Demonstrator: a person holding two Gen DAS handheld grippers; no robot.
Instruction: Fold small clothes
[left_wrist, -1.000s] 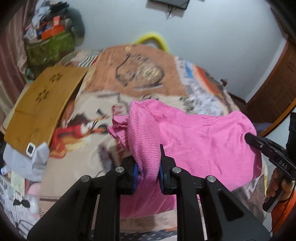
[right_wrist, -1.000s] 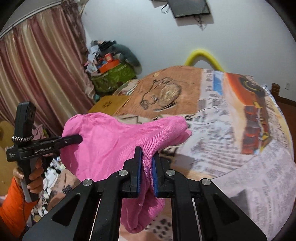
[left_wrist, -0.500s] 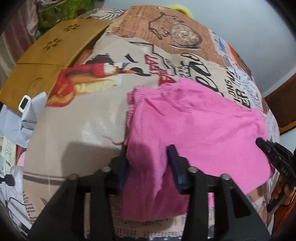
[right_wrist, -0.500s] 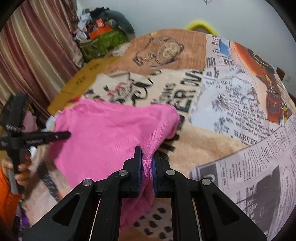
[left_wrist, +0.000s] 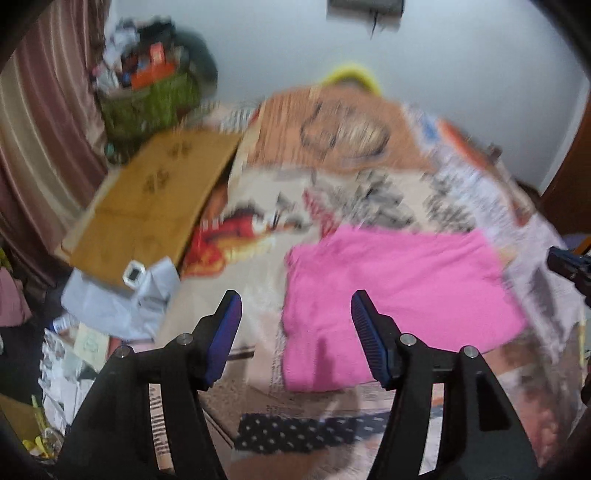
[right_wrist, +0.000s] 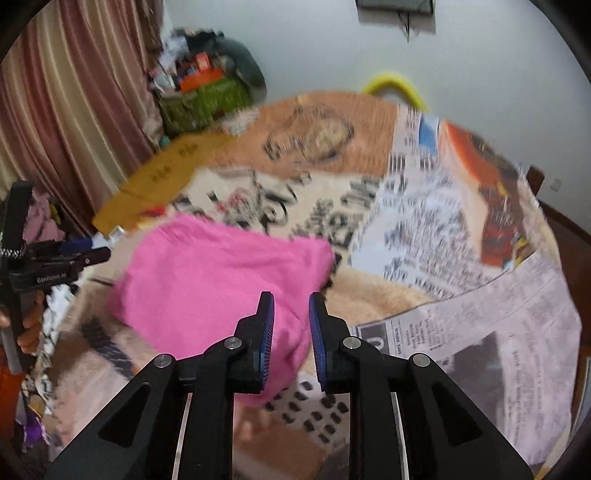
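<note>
A home bedroom: printed bedspread (right_wrist: 424, 206) ahead of the tool, striped curtains (right_wrist: 74, 103) left, cluttered corner pile (right_wrist: 207, 88) beyond.

Readable text: one blurred brand mark

The left gripper (right_wrist: 88, 254) bore white lettering that looked like "GenRobot.AI"; the newsprint on the bedsheet (right_wrist: 480, 332) was too blurred to read.

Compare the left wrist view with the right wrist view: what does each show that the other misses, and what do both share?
Left wrist only: the grey cloth under the cardboard's near corner, and the left tool with jaws wide and opening, nothing between them.

Right wrist only: the hand holding that tool's handle, and the right tool with jaws opening, apart from the garment.

Both: the pink garment flat on the printed bedspread, the cardboard, curtain and yellow hoop.
</note>
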